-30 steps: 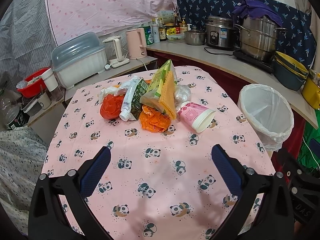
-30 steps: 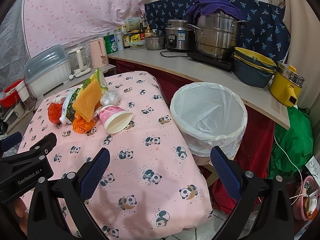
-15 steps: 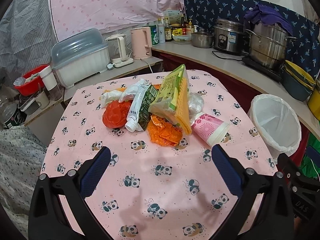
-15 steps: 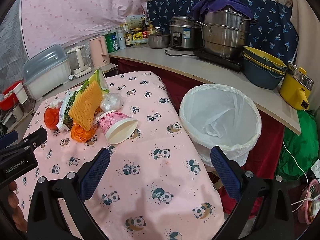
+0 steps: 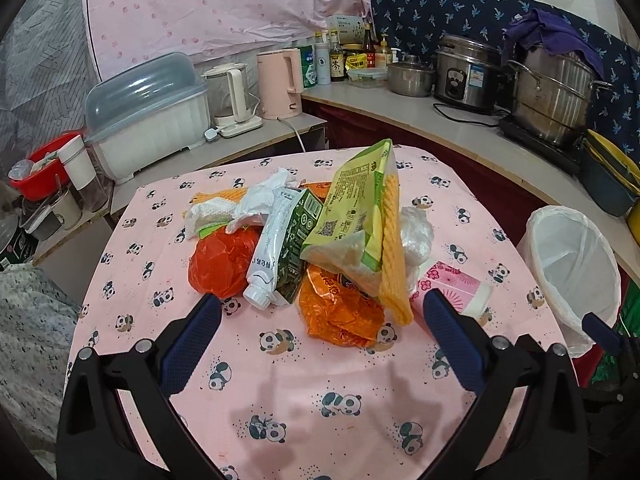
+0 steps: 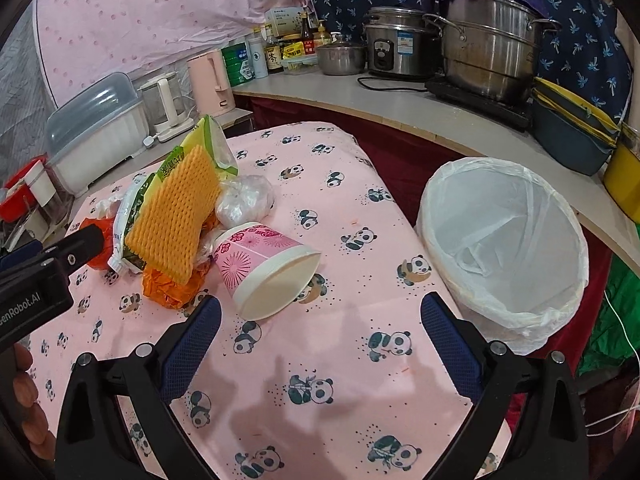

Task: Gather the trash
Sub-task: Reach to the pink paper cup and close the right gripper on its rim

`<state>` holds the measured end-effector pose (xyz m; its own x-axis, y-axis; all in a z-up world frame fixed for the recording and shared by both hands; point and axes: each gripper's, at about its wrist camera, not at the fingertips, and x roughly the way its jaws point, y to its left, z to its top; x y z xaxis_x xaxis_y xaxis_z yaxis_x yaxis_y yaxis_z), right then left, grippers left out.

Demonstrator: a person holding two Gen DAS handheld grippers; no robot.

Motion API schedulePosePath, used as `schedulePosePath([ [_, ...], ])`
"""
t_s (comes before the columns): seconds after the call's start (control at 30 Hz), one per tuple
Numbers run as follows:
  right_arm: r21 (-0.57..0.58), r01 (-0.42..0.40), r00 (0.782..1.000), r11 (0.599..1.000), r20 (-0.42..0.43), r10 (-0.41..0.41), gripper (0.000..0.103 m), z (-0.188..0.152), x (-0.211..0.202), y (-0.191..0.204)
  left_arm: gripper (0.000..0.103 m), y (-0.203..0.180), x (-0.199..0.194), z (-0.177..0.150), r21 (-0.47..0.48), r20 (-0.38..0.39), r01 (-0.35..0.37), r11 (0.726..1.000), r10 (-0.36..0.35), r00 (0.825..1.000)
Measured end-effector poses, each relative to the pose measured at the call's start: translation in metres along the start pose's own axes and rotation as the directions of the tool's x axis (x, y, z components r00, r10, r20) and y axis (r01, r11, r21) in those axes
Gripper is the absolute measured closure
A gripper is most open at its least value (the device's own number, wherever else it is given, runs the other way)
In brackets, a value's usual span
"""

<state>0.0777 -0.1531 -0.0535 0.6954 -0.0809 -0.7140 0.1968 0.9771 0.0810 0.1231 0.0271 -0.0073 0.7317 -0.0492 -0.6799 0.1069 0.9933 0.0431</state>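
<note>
A pile of trash lies on the pink panda tablecloth (image 5: 304,408): an orange crumpled wrapper (image 5: 340,312), a red-orange bag (image 5: 218,266), a white-and-green pouch (image 5: 280,248), a green-yellow snack bag (image 5: 356,220), yellow foam netting (image 6: 172,220), white tissue (image 5: 240,204), a clear plastic ball (image 6: 244,200) and a pink paper cup (image 6: 268,268) on its side. My left gripper (image 5: 320,328) is open just before the orange wrapper. My right gripper (image 6: 320,332) is open just before the cup. A bin with a white liner (image 6: 508,240) stands right of the table.
A curved counter (image 6: 400,108) behind holds steel pots, a rice cooker, bottles and a pink kettle (image 5: 280,84). A white dish box with a clear lid (image 5: 148,120) and a red bowl (image 5: 36,172) stand at the back left. Green fabric (image 6: 616,312) lies right of the bin.
Both grippers have moved forward toward the pile, which now appears larger and closer. Both stay open and empty.
</note>
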Motion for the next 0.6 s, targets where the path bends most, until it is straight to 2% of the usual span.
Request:
schedulePosePath([
  [0.23,0.027,-0.091,0.992,0.995,-0.083,0.093,0.024,0.004,0.046,0.020,0.007,0.018,0.027,0.004,-0.025,-0.027,-0.017,1.000,0.016,0.999],
  [0.3,0.024,-0.109,0.988,0.994,-0.105,0.111,0.034,0.002,0.058,0.027,0.007,0.025,0.033,0.004,-0.034,-0.036,-0.021,0.999,0.020,0.999],
  [0.43,0.016,-0.136,0.980,0.991,-0.143,0.137,0.046,0.001,0.078,0.040,0.007,0.041,0.041,0.000,-0.061,-0.053,-0.030,0.998,0.027,0.998],
  [0.6,0.004,-0.154,0.974,0.988,-0.168,0.152,0.073,-0.002,0.091,0.050,0.007,0.059,0.053,-0.011,-0.084,-0.091,-0.047,0.995,0.040,0.995],
])
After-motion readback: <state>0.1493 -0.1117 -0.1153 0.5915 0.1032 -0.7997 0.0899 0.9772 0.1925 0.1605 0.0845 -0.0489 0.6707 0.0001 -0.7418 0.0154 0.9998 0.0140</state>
